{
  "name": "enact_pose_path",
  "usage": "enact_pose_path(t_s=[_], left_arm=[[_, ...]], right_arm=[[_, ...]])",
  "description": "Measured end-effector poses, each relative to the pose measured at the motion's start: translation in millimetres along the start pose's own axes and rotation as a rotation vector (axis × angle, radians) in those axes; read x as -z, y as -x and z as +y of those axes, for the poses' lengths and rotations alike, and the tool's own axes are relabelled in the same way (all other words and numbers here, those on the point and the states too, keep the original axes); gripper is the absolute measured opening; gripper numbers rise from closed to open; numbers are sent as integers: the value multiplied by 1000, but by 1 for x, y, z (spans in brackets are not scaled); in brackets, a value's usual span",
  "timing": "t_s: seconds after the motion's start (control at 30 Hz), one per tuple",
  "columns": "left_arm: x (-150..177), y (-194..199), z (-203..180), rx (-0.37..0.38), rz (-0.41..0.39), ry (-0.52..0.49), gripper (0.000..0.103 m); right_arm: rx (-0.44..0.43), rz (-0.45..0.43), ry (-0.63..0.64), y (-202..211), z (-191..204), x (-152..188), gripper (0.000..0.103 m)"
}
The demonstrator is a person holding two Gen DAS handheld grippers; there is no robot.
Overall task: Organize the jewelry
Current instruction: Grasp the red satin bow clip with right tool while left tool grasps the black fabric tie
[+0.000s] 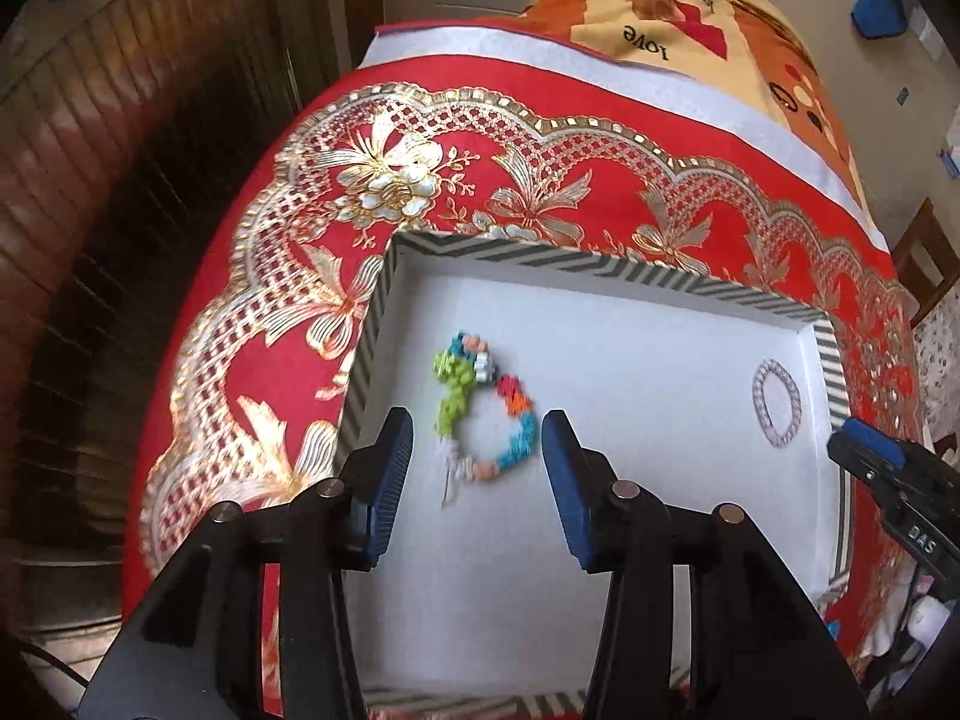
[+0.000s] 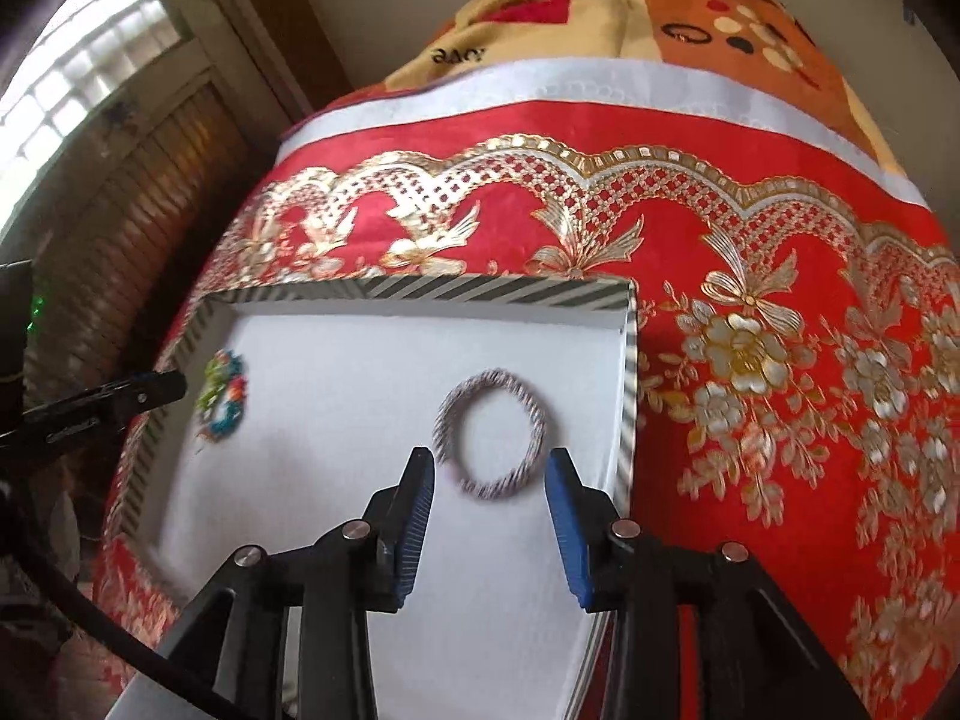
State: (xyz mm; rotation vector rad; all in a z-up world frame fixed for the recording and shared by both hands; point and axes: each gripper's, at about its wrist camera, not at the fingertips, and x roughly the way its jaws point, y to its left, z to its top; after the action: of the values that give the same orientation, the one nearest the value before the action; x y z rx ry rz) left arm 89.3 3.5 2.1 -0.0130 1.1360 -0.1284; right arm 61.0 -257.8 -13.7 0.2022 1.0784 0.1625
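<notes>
A multicoloured beaded bracelet (image 1: 480,414) lies on the white floor of a shallow tray with a striped rim (image 1: 540,255), near its left wall. My left gripper (image 1: 477,438) is open just above it, one finger on each side. A silver twisted bracelet (image 2: 492,433) lies near the tray's right wall (image 2: 627,384). My right gripper (image 2: 489,471) is open just before it, empty. The silver bracelet also shows in the left wrist view (image 1: 777,411), and the beaded one in the right wrist view (image 2: 223,396). Each gripper shows at the edge of the other's view.
The tray sits on a red cloth with gold and silver floral embroidery (image 1: 600,138). A patterned blanket (image 1: 690,18) lies behind it. A brown slatted wall (image 1: 90,150) stands to the left. A wooden chair (image 1: 927,258) is at the far right.
</notes>
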Motion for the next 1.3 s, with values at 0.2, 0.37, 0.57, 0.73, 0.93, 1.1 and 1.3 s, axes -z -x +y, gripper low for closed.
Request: enact_pose_path(t_s=[0.2,0.37,0.57,0.73,0.93,1.1,1.3], left_arm=[[29,27,-2,-3,-26,-12,44],[54,49,-7,10,-37,-20,44],[92,68,-11,71,-4,-19,44],[128,78,-18,114,41,-27,45],[173,89,-31,164,96,-50,46],[205,86,-47,210,140,-65,52],[222,76,-56,227,159,-44,53]], right_arm=[[21,-32,37,34,13,30,42],[43,-52,39,62,12,61,42],[68,-55,5,92,-2,99,42],[77,-51,-24,113,-13,135,43],[79,-18,-38,127,-22,181,43],[51,31,-29,128,-23,211,44],[19,91,-38,113,-16,241,44]])
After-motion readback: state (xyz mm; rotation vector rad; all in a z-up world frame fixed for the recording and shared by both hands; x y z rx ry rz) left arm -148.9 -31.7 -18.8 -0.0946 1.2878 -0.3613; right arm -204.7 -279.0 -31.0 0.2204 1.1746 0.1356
